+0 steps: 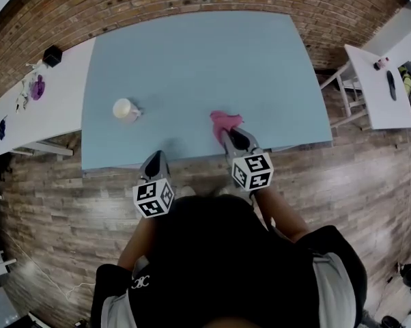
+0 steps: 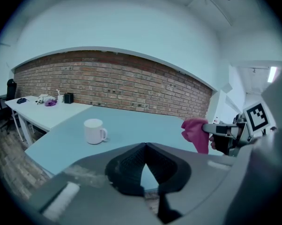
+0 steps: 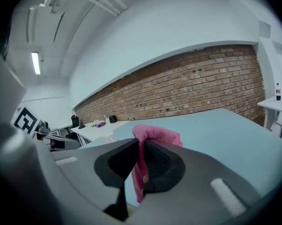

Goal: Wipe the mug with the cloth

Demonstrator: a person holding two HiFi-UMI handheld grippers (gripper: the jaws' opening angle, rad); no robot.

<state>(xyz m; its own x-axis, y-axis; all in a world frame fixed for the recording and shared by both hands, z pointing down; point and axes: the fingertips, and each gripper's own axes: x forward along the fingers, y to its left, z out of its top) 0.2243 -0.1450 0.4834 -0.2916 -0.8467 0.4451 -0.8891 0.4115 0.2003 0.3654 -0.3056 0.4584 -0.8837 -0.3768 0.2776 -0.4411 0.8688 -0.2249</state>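
1. The white mug [image 1: 125, 109] stands upright on the blue table [image 1: 192, 53], toward its left part and a little in from the near edge. Its mouth faces up and its handle points to about 4 o'clock in the head view.
2. The left gripper [image 1: 156, 157] hangs at the table's near edge with its jaws pressed together on nothing. The mug sits at about 11 o'clock from its tip, near but clearly apart.
3. The right gripper [image 1: 231, 135] has its jaws clamped on the pink cloth [image 1: 226, 121]. The cloth bunches up past the tips and droops below them.
4. From the cloth the mug lies at about 9 o'clock, well apart across bare tabletop.
5. The left hand is the nearer one to the mug, so I'd guess it steadies or lifts it. It would have to open its jaws first, while the right carries the cloth leftward to meet it.
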